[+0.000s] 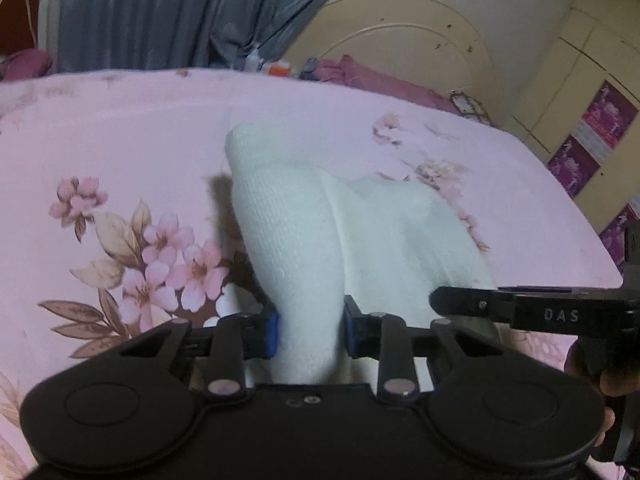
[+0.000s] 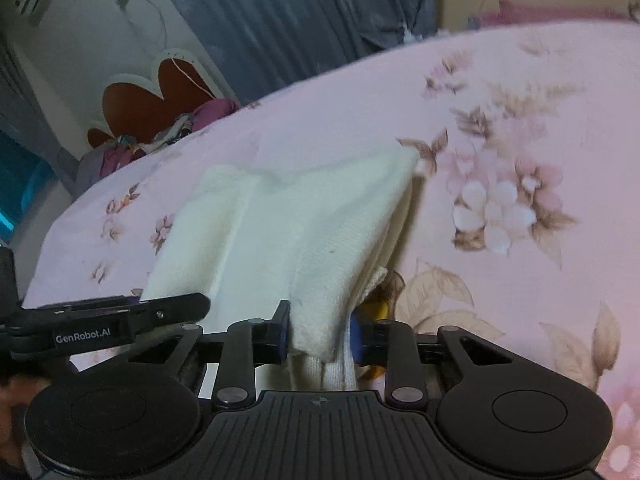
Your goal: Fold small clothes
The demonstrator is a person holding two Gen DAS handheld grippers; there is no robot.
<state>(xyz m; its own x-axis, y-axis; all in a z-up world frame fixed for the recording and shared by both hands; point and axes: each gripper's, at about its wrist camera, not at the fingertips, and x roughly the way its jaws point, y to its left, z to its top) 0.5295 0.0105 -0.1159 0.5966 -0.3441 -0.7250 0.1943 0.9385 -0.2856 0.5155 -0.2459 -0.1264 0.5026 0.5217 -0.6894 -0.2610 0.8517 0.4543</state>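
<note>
A small white knit garment [image 1: 304, 224] lies partly lifted over the pink floral bedsheet [image 1: 120, 140]. My left gripper [image 1: 310, 328] is shut on one edge of it, the cloth bunched between the blue pads. My right gripper [image 2: 320, 334] is shut on another edge of the same white garment [image 2: 288, 216]. The two grippers sit close side by side: the right one's finger shows at the right of the left wrist view [image 1: 500, 308], and the left one's finger shows at the left of the right wrist view [image 2: 120, 316]. The cloth rises in a fold between them.
A cream headboard [image 1: 400, 40] and purple pillows [image 1: 372, 80] lie at the bed's far end. Grey-blue curtains [image 1: 180, 12] hang behind. A cream wardrobe with purple posters [image 1: 592, 132] stands to the right. A heap of clothes [image 2: 168, 132] sits past the bed's left edge.
</note>
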